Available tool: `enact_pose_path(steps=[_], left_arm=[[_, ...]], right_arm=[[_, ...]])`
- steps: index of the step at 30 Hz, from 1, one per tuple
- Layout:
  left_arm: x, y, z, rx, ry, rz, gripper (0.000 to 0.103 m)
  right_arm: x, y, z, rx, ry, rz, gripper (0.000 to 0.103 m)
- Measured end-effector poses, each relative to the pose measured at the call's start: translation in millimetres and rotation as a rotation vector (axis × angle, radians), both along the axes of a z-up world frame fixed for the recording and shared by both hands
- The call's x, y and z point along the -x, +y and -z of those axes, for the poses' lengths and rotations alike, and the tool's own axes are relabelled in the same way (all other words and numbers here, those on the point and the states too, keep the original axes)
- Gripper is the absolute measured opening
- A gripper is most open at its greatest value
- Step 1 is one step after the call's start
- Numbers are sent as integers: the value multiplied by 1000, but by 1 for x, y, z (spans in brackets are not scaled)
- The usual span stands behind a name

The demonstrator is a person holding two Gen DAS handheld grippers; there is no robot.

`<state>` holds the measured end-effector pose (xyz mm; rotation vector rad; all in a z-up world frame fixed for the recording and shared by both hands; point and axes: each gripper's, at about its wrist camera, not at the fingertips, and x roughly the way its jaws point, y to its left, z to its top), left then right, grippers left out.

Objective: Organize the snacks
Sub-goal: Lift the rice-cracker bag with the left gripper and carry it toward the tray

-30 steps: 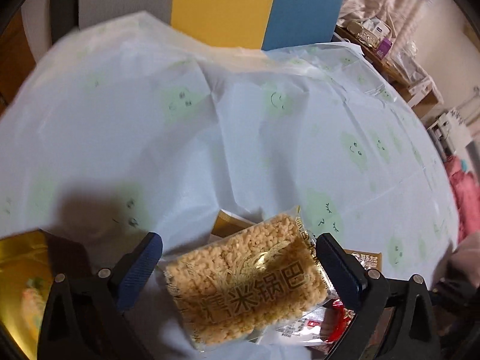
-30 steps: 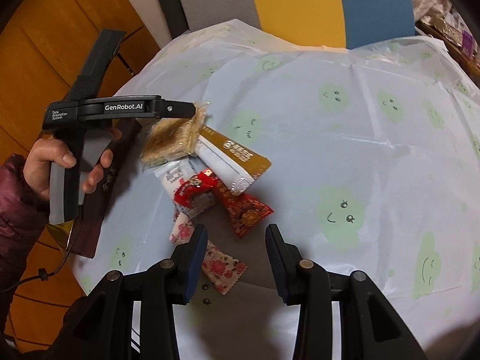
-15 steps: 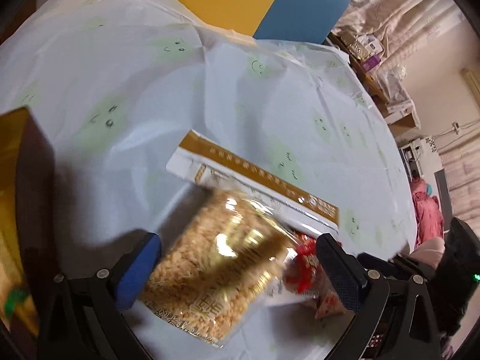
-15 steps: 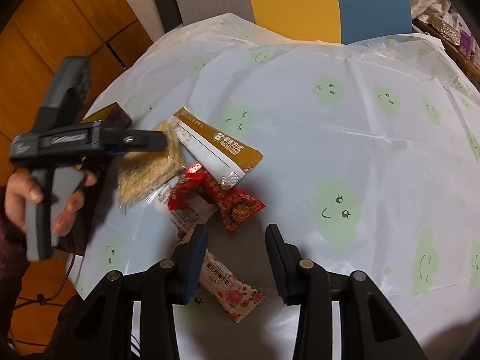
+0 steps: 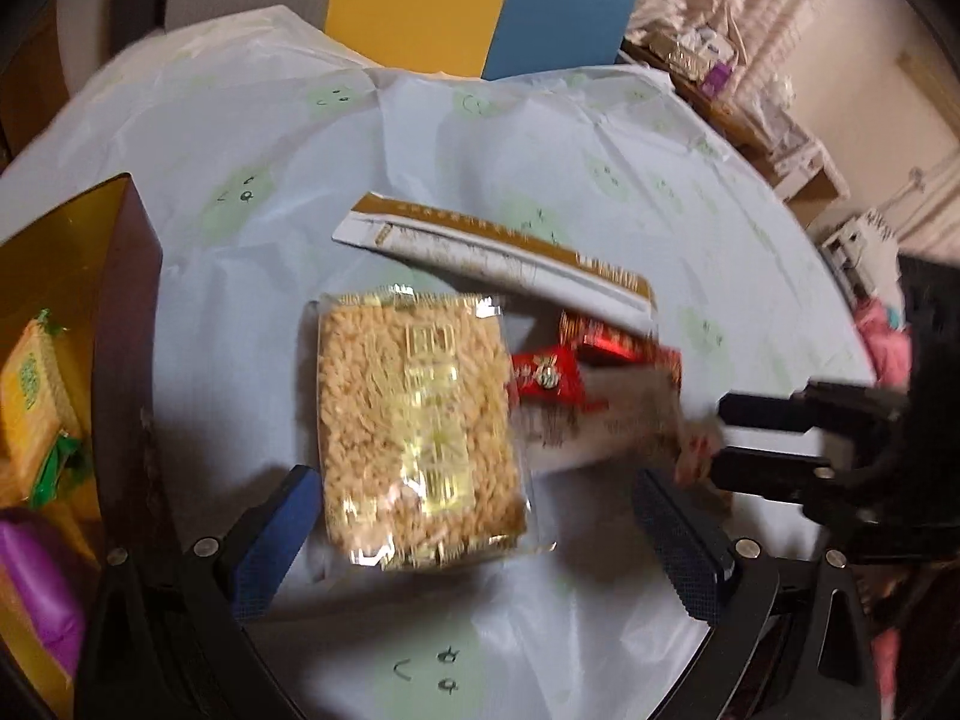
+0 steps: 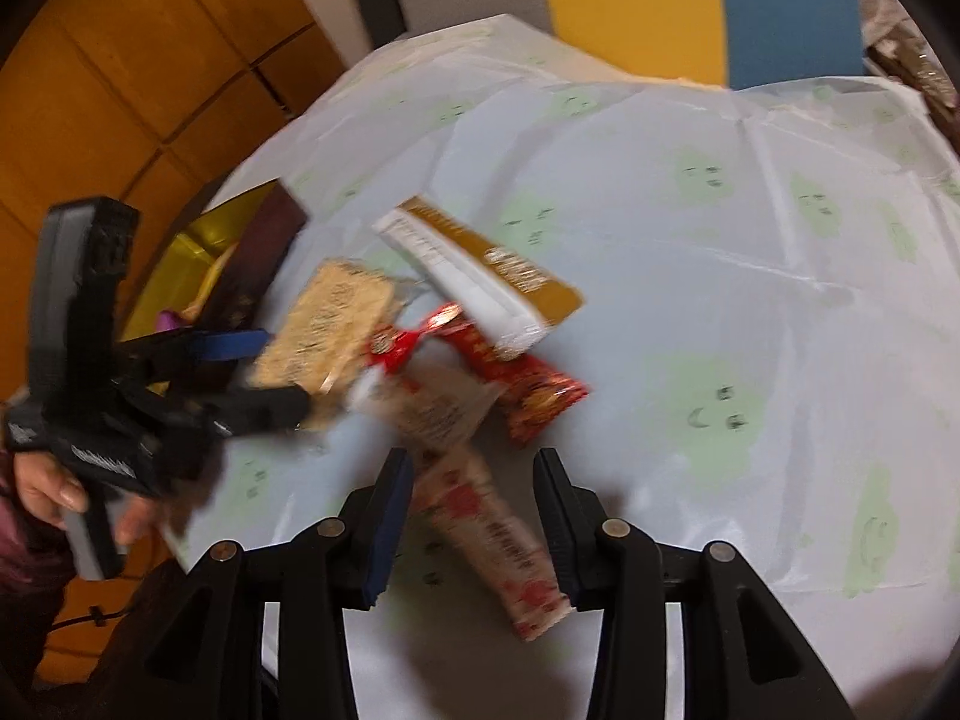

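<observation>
A clear packet of golden rice crackers point(image 5: 417, 426) lies on the tablecloth between the wide-open fingers of my left gripper point(image 5: 474, 540), which does not touch it; it also shows in the right wrist view point(image 6: 327, 324). My right gripper point(image 6: 474, 531) is open around the end of a white-and-red floral snack bar point(image 6: 492, 531). Beside these lie a long gold-and-white sachet point(image 6: 480, 273) and red candy packets point(image 6: 528, 384). A dark box with gold lining point(image 5: 72, 324) at the left holds orange and purple snacks.
The round table wears a pale blue cloth with green smiley faces point(image 6: 750, 276). Grey, yellow and blue chair backs point(image 5: 480, 0) stand behind it. An orange wooden wall point(image 6: 120, 90) is at the left. Shelves with clutter point(image 5: 720, 60) are at the far right.
The rice cracker packet has gone from held up in my left gripper to lying flat on the cloth. My right gripper moved forward over the floral bar.
</observation>
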<state>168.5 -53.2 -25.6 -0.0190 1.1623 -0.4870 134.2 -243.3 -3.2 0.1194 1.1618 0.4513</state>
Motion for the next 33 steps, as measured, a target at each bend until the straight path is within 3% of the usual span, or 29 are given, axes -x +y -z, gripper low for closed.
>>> enact_pose_path(steps=[5,11,13,16,25,33], left_arm=[[12,-1,9,-45,-16,1,102],[16,6,17,-59,-32,-54,92],[15,12,17,-55,-39,-84,85],[12,13,17,-58,-60,-115,77],[32,15,16,-65,-143,-173,72],[56,16,12,-77,-213,-226,72]], right_arm=[[8,13,2,73,-9,-71,49],[10,21,22,192,42,-97,49],[10,21,28,228,41,-88,46],[12,20,29,269,19,-79,33],[11,10,28,230,35,-73,34],[15,10,27,256,11,-85,33]])
